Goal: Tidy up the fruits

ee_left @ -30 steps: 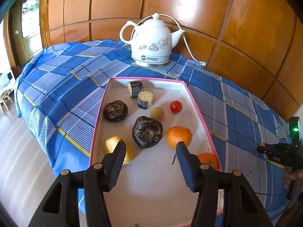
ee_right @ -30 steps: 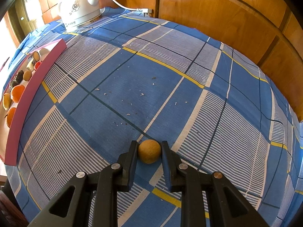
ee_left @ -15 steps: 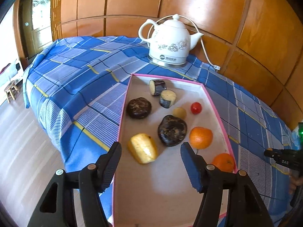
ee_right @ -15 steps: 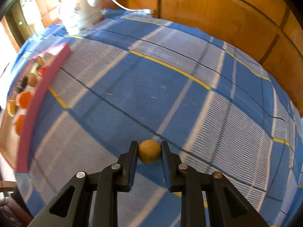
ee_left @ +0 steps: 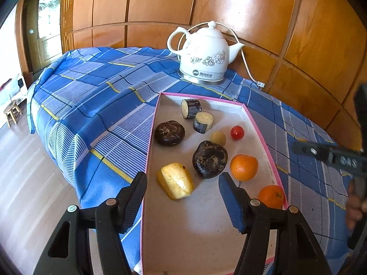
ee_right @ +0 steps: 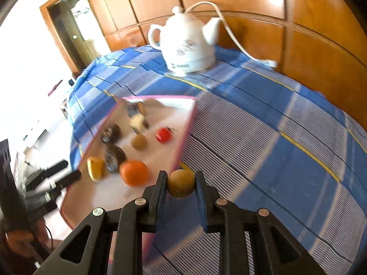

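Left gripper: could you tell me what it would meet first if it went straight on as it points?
Probably the yellow fruit chunk in the pink-rimmed tray, just ahead of the open left gripper; depth is unclear.

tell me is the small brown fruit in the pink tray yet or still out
Out. The small brown fruit is clamped in the right gripper, in the air near the pink tray rim, not resting among the fruit inside.
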A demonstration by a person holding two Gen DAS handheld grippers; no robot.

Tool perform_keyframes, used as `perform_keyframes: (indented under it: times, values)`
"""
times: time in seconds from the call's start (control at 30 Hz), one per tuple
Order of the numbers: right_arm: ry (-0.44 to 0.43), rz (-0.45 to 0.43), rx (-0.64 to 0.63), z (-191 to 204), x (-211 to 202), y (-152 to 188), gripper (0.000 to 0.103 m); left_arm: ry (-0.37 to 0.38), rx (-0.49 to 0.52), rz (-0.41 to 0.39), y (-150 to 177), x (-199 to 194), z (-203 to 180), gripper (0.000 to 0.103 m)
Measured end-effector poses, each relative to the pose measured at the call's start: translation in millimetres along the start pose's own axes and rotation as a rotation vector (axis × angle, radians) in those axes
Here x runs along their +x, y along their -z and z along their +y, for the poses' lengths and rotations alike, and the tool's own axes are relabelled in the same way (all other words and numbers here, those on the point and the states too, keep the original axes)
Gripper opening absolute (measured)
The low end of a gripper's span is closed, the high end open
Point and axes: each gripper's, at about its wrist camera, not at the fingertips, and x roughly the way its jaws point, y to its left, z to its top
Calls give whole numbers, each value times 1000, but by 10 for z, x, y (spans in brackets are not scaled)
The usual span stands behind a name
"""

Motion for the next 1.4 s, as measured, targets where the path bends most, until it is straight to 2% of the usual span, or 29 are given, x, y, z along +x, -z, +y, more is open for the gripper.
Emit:
perform_keyframes:
  times: [0.27, 0.43, 0.53, 0.9, 1.4]
  values:
    - [-29, 9, -19, 364, 452, -263, 24, 11, 14, 1, 28, 20, -31, 65]
    - [-20, 39, -17, 382, 658, -284, 26, 5, 13, 10, 49, 60, -21, 65]
    - [-31, 33, 10, 330, 689, -275, 31, 2, 9, 15, 58, 80, -17, 65]
    - [-26, -29, 116, 108, 388, -64, 32, -14, 19, 6, 79, 50, -59, 66]
    - [42, -62, 107, 332, 139, 340, 34, -27, 39, -42, 117, -107, -159, 78]
